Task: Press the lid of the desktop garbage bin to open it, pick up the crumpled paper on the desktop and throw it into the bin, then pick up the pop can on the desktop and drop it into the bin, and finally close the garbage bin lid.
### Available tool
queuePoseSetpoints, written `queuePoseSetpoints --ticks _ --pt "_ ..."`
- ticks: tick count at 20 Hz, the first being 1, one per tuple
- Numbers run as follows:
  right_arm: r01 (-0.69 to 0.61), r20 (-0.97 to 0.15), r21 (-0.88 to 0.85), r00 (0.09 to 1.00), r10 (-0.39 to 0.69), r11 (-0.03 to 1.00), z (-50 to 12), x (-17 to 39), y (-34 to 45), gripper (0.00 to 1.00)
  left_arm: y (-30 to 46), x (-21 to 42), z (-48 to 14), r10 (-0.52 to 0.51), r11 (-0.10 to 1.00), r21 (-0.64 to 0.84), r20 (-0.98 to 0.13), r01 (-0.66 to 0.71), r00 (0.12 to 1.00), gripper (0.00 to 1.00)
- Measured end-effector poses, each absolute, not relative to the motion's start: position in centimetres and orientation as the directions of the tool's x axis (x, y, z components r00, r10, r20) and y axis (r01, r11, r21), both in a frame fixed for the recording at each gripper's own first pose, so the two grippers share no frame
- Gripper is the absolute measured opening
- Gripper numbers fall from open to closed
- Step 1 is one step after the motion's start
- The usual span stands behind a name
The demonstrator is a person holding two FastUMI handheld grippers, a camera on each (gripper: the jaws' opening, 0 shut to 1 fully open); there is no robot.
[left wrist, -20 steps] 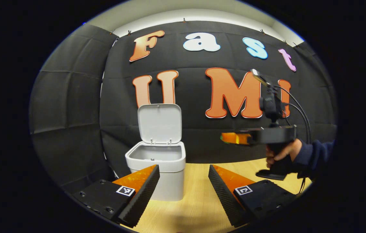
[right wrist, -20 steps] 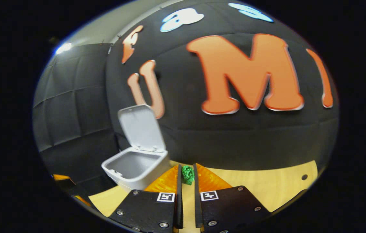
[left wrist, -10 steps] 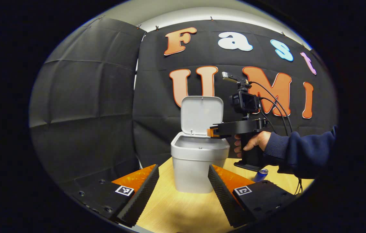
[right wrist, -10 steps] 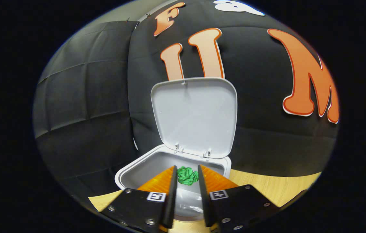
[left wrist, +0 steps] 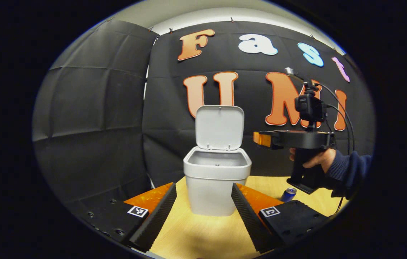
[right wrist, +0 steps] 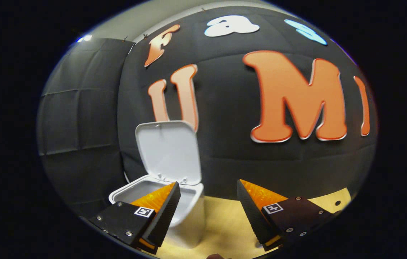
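Note:
The grey bin [left wrist: 213, 187] stands on the wooden table with its lid [left wrist: 219, 126] tipped up and open. My left gripper [left wrist: 203, 190] is open just in front of the bin, holding nothing. A blue pop can [left wrist: 289, 194] lies on the table to the right of the bin. My right gripper [left wrist: 261, 139], held by a hand [left wrist: 315, 160], hovers at rim height to the right of the bin. In the right gripper view the right gripper [right wrist: 209, 187] is open and holds nothing, with the bin [right wrist: 191, 216] and its raised lid [right wrist: 169, 151] at the lower left. The bin's inside is hidden.
The light wooden table [left wrist: 203, 237] runs back to the black cloth wall close behind the bin. A dark sleeve [left wrist: 349, 172] and cables [left wrist: 336, 118] hang at the right, above the can. Bare table [right wrist: 225, 223] lies right of the bin.
The right gripper was over the open bin, shut on green crumpled paper. It has opened, the paper has left its fingers, and it has drawn back to the right of the bin.

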State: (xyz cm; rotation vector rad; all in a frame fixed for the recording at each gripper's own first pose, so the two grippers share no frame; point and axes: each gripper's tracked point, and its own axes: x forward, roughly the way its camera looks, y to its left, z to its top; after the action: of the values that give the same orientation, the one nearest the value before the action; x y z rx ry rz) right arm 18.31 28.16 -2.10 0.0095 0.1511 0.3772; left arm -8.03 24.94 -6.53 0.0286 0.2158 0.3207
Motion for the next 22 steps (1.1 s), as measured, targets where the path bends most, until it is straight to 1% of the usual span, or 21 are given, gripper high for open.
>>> queuePoseSetpoints --ticks 3,5,9,12,14,16,18,20,22 --pt "-0.281 -0.078 -0.047 0.958 0.277 0.958 -0.9 16.4 20.7 0.94 21.4 -5.9 -6.2 0.25 0.968 0.069 -0.196 -0.241 0.948 0.97" --pt "-0.225 -0.077 -0.063 0.973 0.22 0.972 -0.6 15.0 16.3 0.94 18.5 -4.8 -5.6 0.197 0.98 0.068 -0.176 -0.188 0.965 0.97" --pt "-0.109 -0.108 -0.031 0.989 0.105 0.994 -0.6 11.4 8.4 0.94 12.6 -2.2 -4.5 0.088 0.994 0.071 -0.127 -0.08 0.988 0.96" --pt "-0.017 -0.094 -0.064 0.995 0.011 0.998 -0.8 8.1 3.1 0.94 8.9 -1.0 -4.4 0.02 0.998 0.066 -0.113 -0.012 0.993 0.97" --pt "0.022 -0.1 -0.09 0.995 -0.031 0.996 -1.5 6.0 0.6 0.94 7.0 -0.8 -5.1 -0.011 0.998 0.063 -0.115 0.018 0.993 0.97" --pt "0.048 -0.13 -0.07 0.99 -0.056 0.996 -2.3 4.6 -0.9 0.93 5.7 -0.3 -5.7 -0.035 0.997 0.061 -0.126 0.043 0.991 0.96" --pt "0.065 -0.153 -0.064 0.985 -0.074 0.996 -3.2 4.2 -1.7 0.93 4.7 0.2 -5.9 -0.056 0.996 0.062 -0.127 0.064 0.99 0.96" --pt "0.074 -0.169 -0.06 0.982 -0.083 0.995 -3.7 4.1 -2.0 0.93 4.1 0.7 -6.1 -0.051 0.992 0.112 -0.113 0.063 0.992 0.97" --pt "0.072 -0.175 -0.058 0.981 -0.081 0.996 -4.0 4.0 -2.2 0.94 3.3 1.5 -7.3 -0.067 0.989 0.124 -0.131 0.083 0.989 0.97"
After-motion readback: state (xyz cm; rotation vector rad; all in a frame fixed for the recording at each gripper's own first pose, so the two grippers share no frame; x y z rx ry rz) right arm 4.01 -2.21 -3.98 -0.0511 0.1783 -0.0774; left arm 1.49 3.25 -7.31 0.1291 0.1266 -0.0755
